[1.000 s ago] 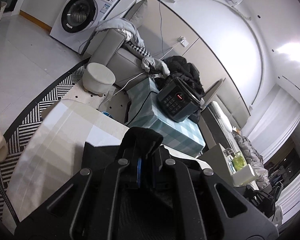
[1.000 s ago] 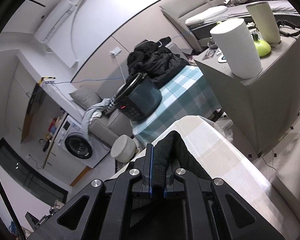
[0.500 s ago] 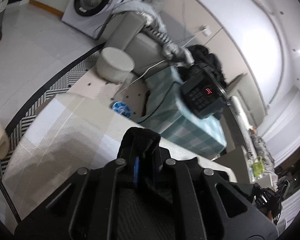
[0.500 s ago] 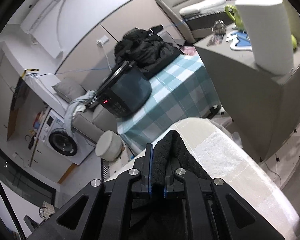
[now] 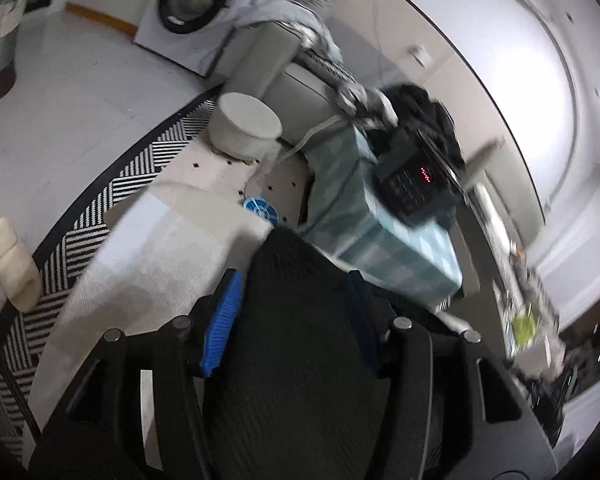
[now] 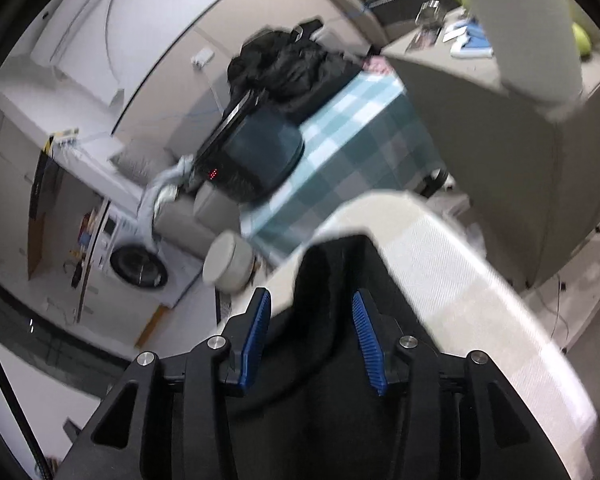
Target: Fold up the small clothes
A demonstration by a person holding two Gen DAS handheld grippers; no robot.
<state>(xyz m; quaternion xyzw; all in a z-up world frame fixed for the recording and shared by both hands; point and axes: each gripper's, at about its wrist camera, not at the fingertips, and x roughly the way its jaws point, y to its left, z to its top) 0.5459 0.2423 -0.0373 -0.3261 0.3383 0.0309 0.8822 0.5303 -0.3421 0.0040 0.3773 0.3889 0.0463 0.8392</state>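
A black knit garment (image 5: 300,320) lies on the table with the pale checked cloth (image 5: 160,248). In the left wrist view its folded edge bulges up between the fingers of my left gripper (image 5: 292,304). The jaws are opening, and the blue left pad (image 5: 222,320) stands just off the cloth. In the right wrist view the same garment (image 6: 332,280) sits between the two blue pads (image 6: 256,332) of my right gripper (image 6: 310,320). Those jaws are opening too, with a gap on the left side. The tablecloth (image 6: 452,280) runs off to the right.
Beyond the table stands a teal checked table (image 5: 400,256) with a black cooker (image 5: 412,184) and a heap of dark clothes (image 6: 284,64). A white round stool (image 5: 248,124), a washing machine (image 5: 196,0), a striped rug (image 5: 100,208) and a grey cabinet (image 6: 500,128) surround it.
Both grippers were shut on the black garment and now their jaws stand apart around it. Both views have dipped lower toward the table.
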